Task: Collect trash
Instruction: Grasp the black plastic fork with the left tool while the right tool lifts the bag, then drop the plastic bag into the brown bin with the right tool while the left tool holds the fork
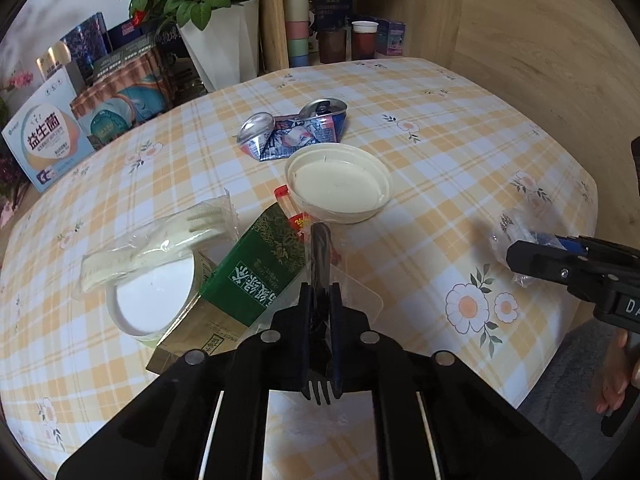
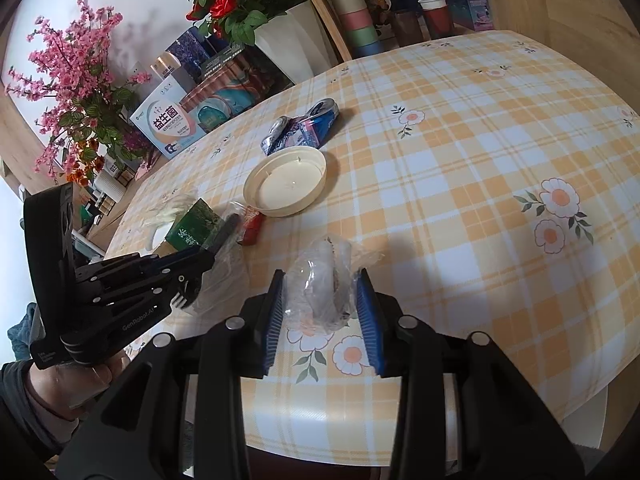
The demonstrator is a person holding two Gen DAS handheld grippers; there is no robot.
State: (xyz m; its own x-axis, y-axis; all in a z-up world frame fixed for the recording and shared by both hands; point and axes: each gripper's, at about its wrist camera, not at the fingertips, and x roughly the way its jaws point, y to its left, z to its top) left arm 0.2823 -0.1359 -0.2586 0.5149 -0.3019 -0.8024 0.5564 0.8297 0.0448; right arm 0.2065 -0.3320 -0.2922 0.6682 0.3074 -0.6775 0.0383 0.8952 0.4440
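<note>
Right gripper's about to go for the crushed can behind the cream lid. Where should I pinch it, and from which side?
Pinch the crushed can across its flattened middle, coming down from above. The two round ends flare out, so the creased waist between them is likely the thinnest spot. Approach from the far or right side, since the lid sits tight against its near edge.

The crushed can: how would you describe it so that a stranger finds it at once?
Start at the white vase of red roses at the table's far edge. Just in front of it, toward the middle, lies the crushed can, touching the far rim of the round cream lid. It is the only metal item: flattened, blue and pink, silver ends.
</note>
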